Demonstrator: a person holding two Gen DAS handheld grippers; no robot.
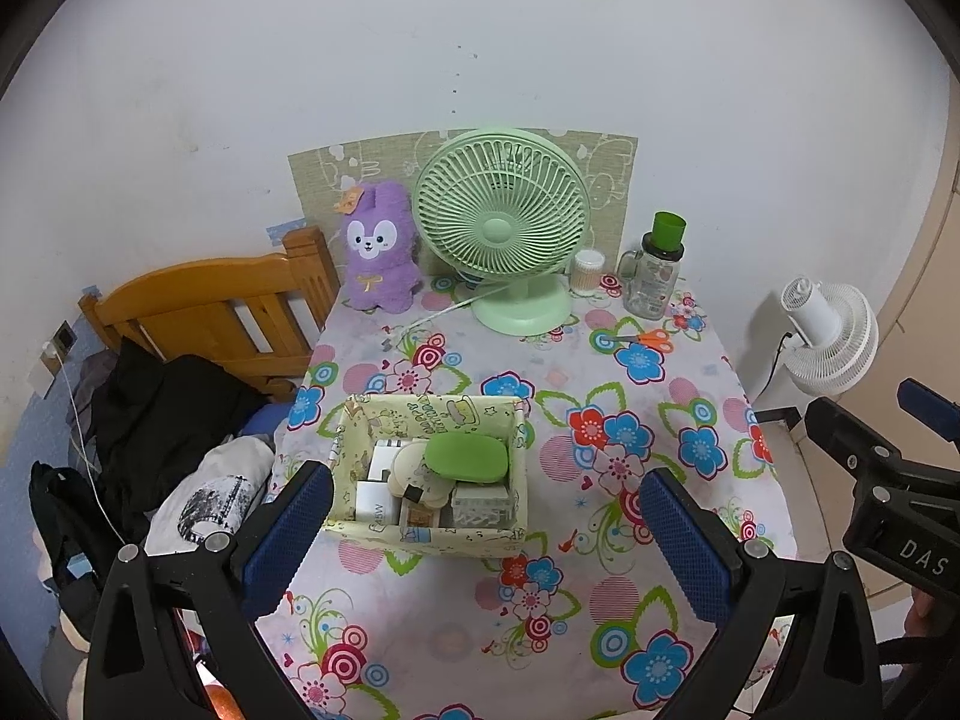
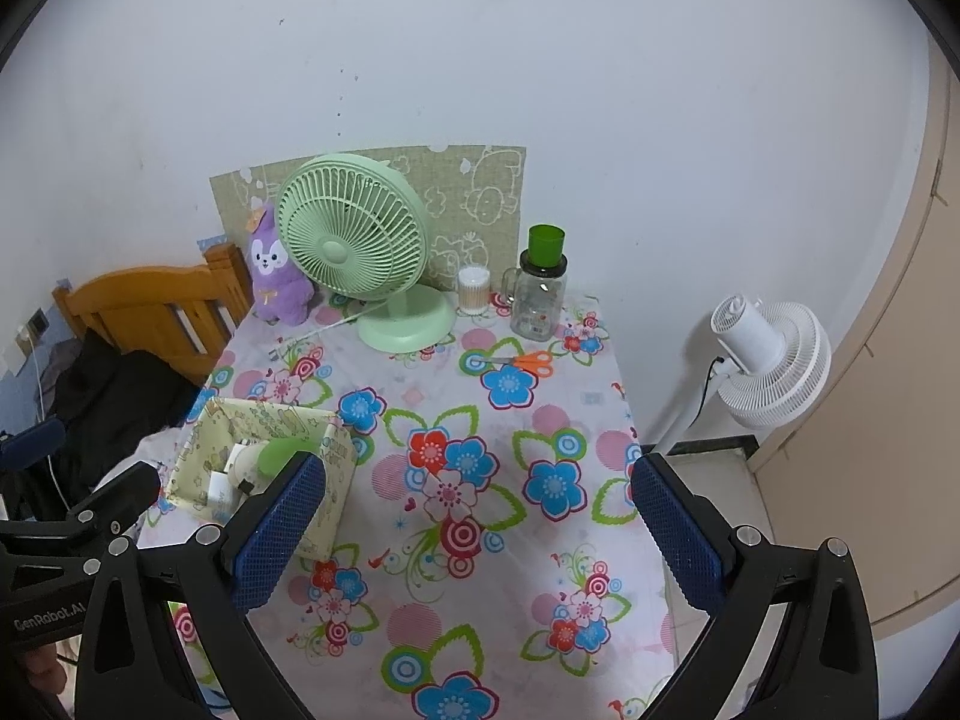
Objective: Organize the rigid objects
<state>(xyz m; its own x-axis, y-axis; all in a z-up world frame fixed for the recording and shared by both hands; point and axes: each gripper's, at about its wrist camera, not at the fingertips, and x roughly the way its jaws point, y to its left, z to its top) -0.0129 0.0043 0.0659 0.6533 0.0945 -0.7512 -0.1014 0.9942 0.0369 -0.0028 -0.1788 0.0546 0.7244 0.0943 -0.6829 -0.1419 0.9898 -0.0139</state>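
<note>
A pale yellow fabric box (image 1: 420,531) stands on the floral tablecloth (image 1: 630,516) near the table's left front. It holds a green oval case (image 1: 468,459), white chargers (image 1: 377,501) and other small items. My left gripper (image 1: 486,534) is open and empty, its blue pads either side of the box, above the table. My right gripper (image 2: 480,531) is open and empty over the table's front middle; the box (image 2: 327,531) is at its left finger. Orange scissors (image 1: 651,339) lie at the back right, also in the right wrist view (image 2: 528,362).
A green desk fan (image 1: 504,234), a purple plush rabbit (image 1: 378,249), a cotton swab jar (image 1: 587,271) and a clear bottle with a green cap (image 1: 654,270) stand along the back. A wooden bed frame (image 1: 210,306) with clothes is left. A white floor fan (image 2: 768,354) is right.
</note>
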